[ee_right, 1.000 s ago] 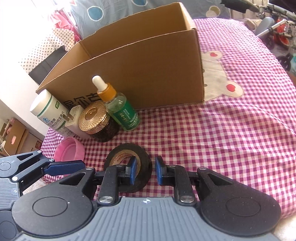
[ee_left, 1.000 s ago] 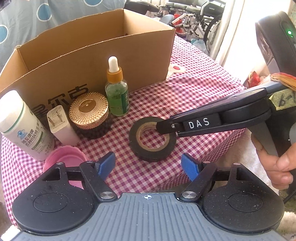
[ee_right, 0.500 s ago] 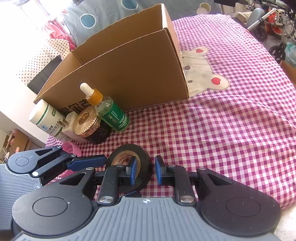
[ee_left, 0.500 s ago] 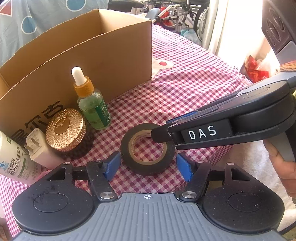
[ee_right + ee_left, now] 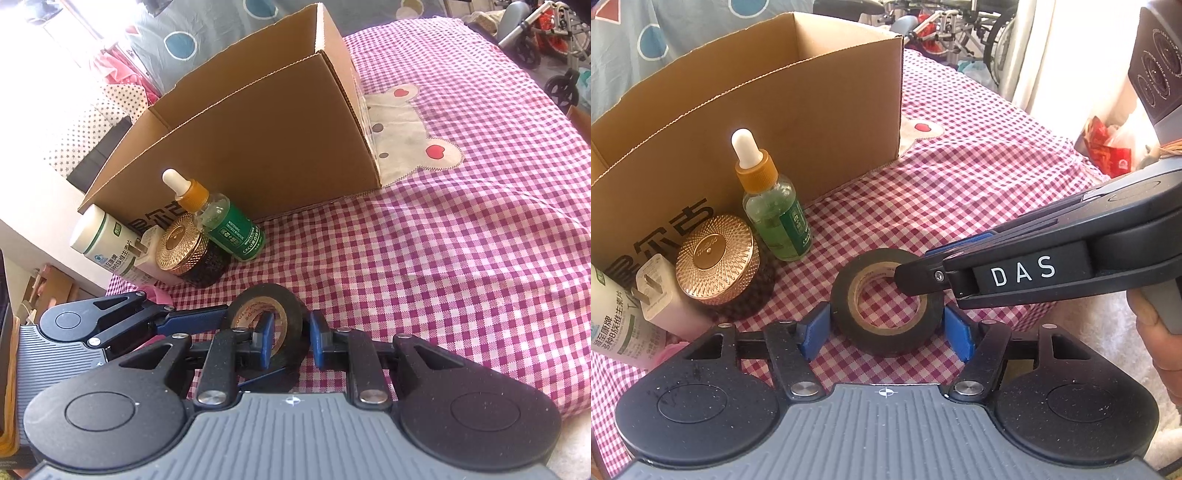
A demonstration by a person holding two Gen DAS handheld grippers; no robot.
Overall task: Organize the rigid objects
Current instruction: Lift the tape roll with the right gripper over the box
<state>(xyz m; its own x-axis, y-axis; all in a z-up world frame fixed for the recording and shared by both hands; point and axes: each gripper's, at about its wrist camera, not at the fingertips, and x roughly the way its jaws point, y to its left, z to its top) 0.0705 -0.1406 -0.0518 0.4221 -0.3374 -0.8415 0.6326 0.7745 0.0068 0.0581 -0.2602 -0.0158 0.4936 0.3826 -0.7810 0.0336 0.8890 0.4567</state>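
- Closing in over the past second, the left tool (image 5: 884, 328) now has the black tape roll (image 5: 886, 302) between its blue pads (image 5: 816, 330), where earlier the roll lay ahead of wider-set jaws; the left pad sits against the roll's side, and whether the right pad touches cannot be told.
- Entering from the right of the left wrist frame, the right tool (image 5: 290, 341) pinches the roll's wall, one pad (image 5: 266, 341) inside the cardboard core and the other outside, jaws narrow; a hand (image 5: 1160, 332) grips its handle at the right edge.
- Lying flat on a red-and-white checked cloth (image 5: 960, 192), the roll sits low in the centre of both frames.
- Behind it, at centre left, stand a green dropper bottle (image 5: 772, 210) with an orange collar and white bulb, and a dark jar with a gold lid (image 5: 716, 254) just beside it.
- Further left, a white plug adapter (image 5: 655, 291) leans against a white bottle with a green-printed label (image 5: 617, 328), something pink showing beneath them.
- An open cardboard box (image 5: 812, 122), printed with dark characters on its near wall, fills the upper left behind the row of items.
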